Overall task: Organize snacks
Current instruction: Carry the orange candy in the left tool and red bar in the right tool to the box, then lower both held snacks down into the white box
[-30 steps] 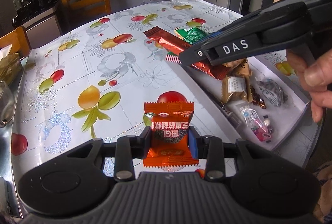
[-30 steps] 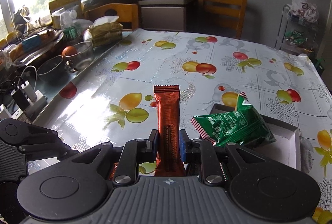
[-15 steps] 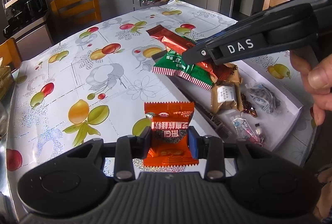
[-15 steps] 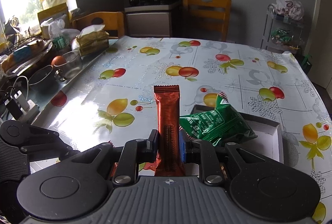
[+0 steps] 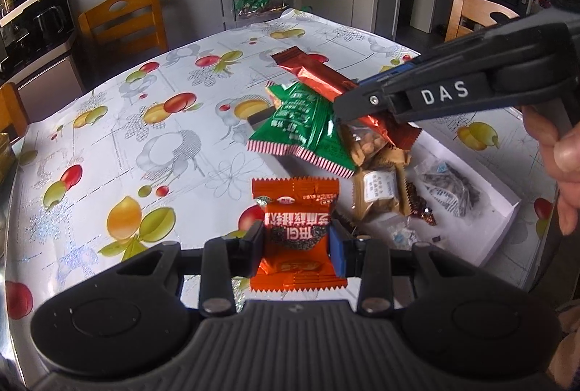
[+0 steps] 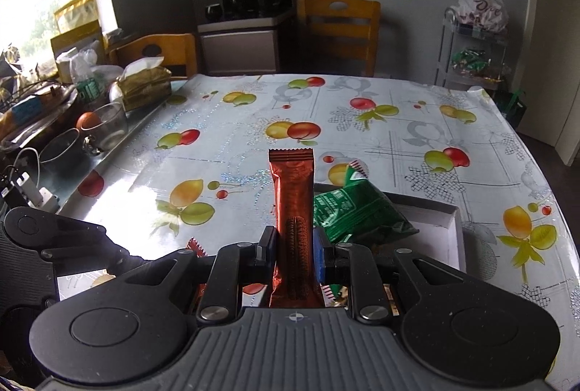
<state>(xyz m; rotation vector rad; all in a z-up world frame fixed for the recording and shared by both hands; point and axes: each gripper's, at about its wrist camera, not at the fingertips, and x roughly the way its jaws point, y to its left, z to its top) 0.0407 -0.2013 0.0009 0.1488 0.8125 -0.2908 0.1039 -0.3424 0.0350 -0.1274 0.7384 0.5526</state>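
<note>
Where the right claw (image 5: 348, 108) shows, white lettering "DAS" (image 5: 444, 93).

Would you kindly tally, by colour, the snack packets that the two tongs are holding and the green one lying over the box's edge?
Orange packet, in the left tongs: 1
Red-brown bar, in the right tongs: 1
Green packet: 1
Total: 3
</note>
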